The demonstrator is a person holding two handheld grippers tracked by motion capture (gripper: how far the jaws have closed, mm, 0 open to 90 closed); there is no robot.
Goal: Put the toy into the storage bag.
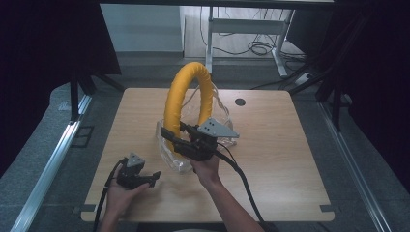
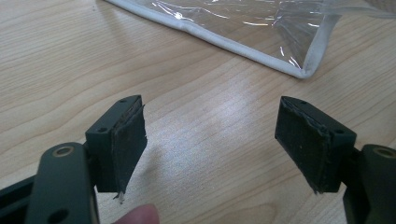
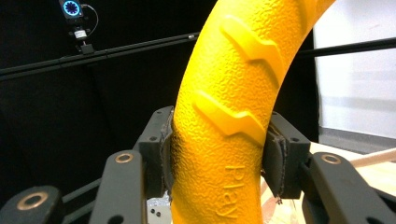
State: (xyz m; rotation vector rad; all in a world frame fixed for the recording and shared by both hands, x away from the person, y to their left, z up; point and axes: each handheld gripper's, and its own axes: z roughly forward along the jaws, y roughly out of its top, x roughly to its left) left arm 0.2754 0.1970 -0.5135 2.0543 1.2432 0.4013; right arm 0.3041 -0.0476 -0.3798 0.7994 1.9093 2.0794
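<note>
The worktop (image 1: 270,159) was the biggest thing there, light wood, and pretty much everything happened near its middle. On it stood the yellow ring (image 1: 186,99), held upright on edge with its lower part down in the clear plastic bag (image 1: 170,153). My guess is it was kept vertical so it could slide in or out of the bag's opening without the plastic bunching up, hard to say which.

The right hand-held gripper (image 1: 176,137) was clamped on the ring's lower left part, pads squeezing both sides of the tube. The left hand-held gripper (image 1: 153,177) sat low near the front edge of the worktop, well apart from the ring, jaws spread wide with nothing in them. It looked like it was waiting to pin or grab the bag.

What the views added: the high view gave the whole layout, ring standing in the bag and both hands. The right gripper view showed the grip up close: the pebbly texture, raised tread-like ridges and the word "Play" moulded into the ring (image 3: 233,140). The left gripper view showed the bag's white-edged corner (image 2: 299,70) lying flat just ahead of the open jaws, plus a fingertip (image 2: 137,215) at the bottom.
</note>
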